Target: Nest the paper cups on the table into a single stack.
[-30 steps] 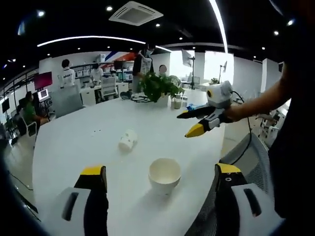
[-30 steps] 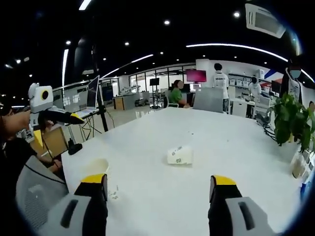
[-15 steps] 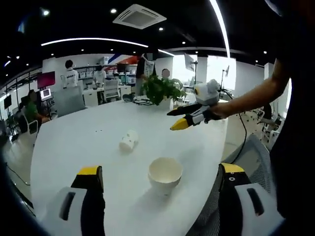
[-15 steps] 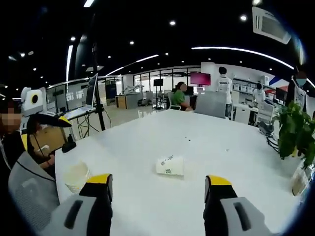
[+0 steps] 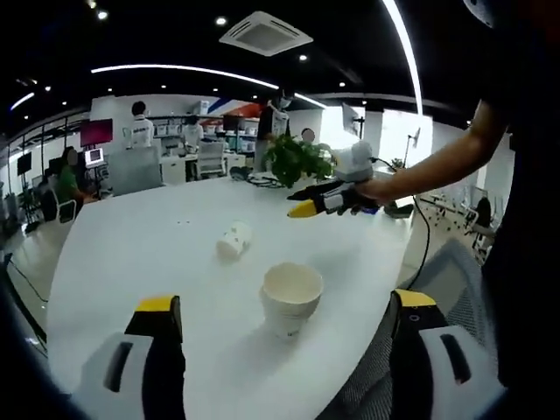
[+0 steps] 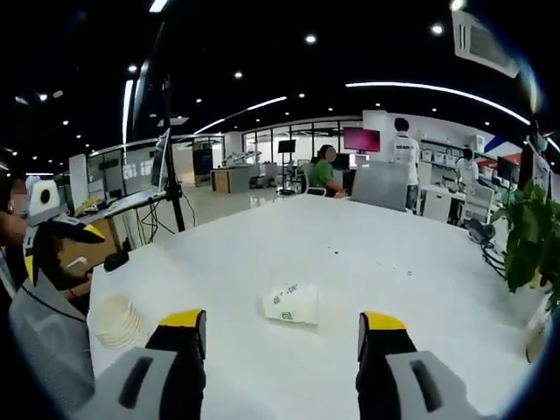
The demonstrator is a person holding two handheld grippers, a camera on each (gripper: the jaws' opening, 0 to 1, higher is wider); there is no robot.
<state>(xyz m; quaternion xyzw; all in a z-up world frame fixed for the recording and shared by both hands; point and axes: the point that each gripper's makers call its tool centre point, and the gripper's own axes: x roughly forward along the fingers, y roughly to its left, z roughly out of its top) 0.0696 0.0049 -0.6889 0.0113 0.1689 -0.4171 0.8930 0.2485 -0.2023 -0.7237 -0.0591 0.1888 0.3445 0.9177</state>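
We note a stack of paper cups [image 5: 291,297] standing upright, mouth up, near the table [image 5: 131,254] edge between the left gripper's [image 5: 284,324] jaws in the left gripper view; ribbed rims show below its top rim, so several cups are nested, and the inside of the top cup looks empty. In the right gripper view the same stack [image 6: 116,320] sits at far left by the table [image 6: 376,254] edge. A single paper cup [image 5: 234,240] lies on its side farther in on the table, well apart from the stack. In the right gripper view this cup [image 6: 291,304] lies between and just beyond the right gripper's [image 6: 282,324] jaws, long axis running roughly across the view, with a small green printed mark on its wall that we cannot read; which end is the mouth we cannot tell. Both grippers have jaws spread wide with nothing between them. In the left gripper view the right gripper [image 5: 306,206] hangs above the table beyond the stack, held in a hand [image 5: 372,191]. A potted plant [image 5: 299,159] stands at the table's far side, with people and desks behind it.
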